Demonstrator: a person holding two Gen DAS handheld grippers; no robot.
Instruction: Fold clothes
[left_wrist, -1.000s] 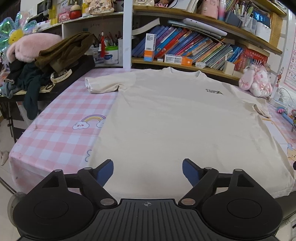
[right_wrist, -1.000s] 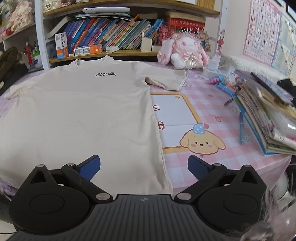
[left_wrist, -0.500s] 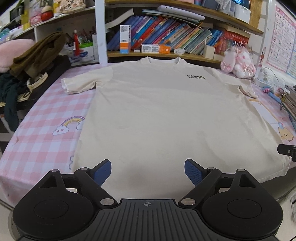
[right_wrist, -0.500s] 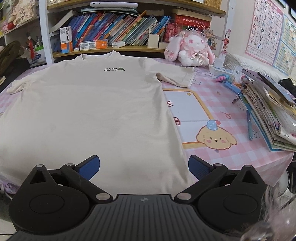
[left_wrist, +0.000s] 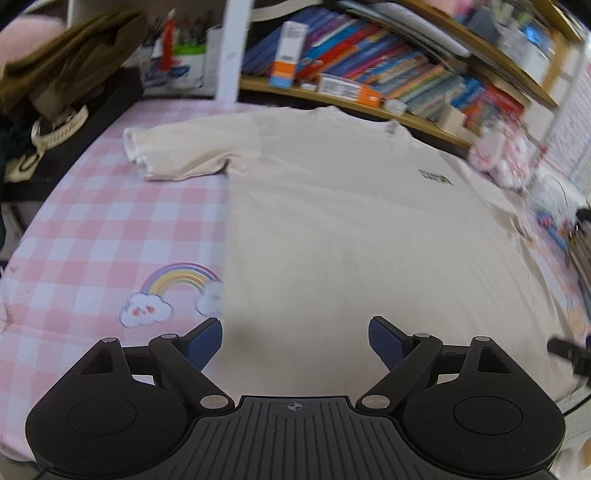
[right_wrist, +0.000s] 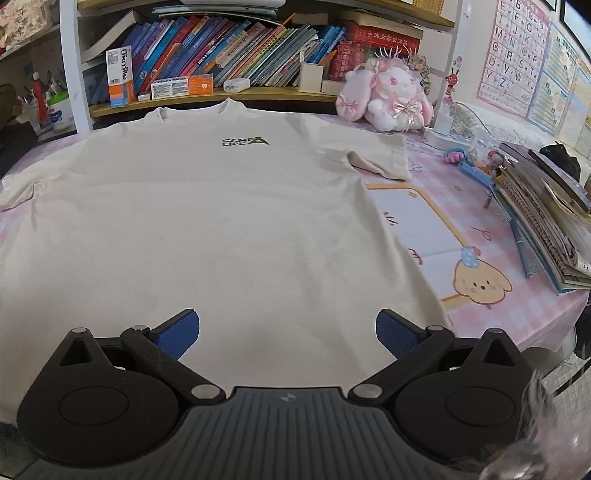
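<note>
A cream T-shirt (left_wrist: 351, 221) (right_wrist: 207, 221) with a small dark chest logo lies flat, front up, on the pink checked tablecloth (left_wrist: 103, 236), collar toward the bookshelf. Its sleeves spread out to both sides. My left gripper (left_wrist: 295, 343) hovers open over the shirt's lower left part, its left finger at the shirt's side edge, nothing between the blue pads. My right gripper (right_wrist: 287, 334) hangs open above the shirt's lower right part near the hem, also empty. The tip of the right gripper (left_wrist: 569, 354) shows at the right edge of the left wrist view.
A bookshelf (right_wrist: 229, 88) full of books runs along the far edge. A pink plush rabbit (right_wrist: 391, 96) sits at the back right. Stacked books and notebooks (right_wrist: 546, 214) and pens lie on the right. Dark clothes (left_wrist: 55, 74) are piled at the left.
Both grippers have travelled forward over the shirt; the shirt looks nearer and larger. The left wrist view has swung toward the shirt's left sleeve and is blurred. Jaws stay open.
</note>
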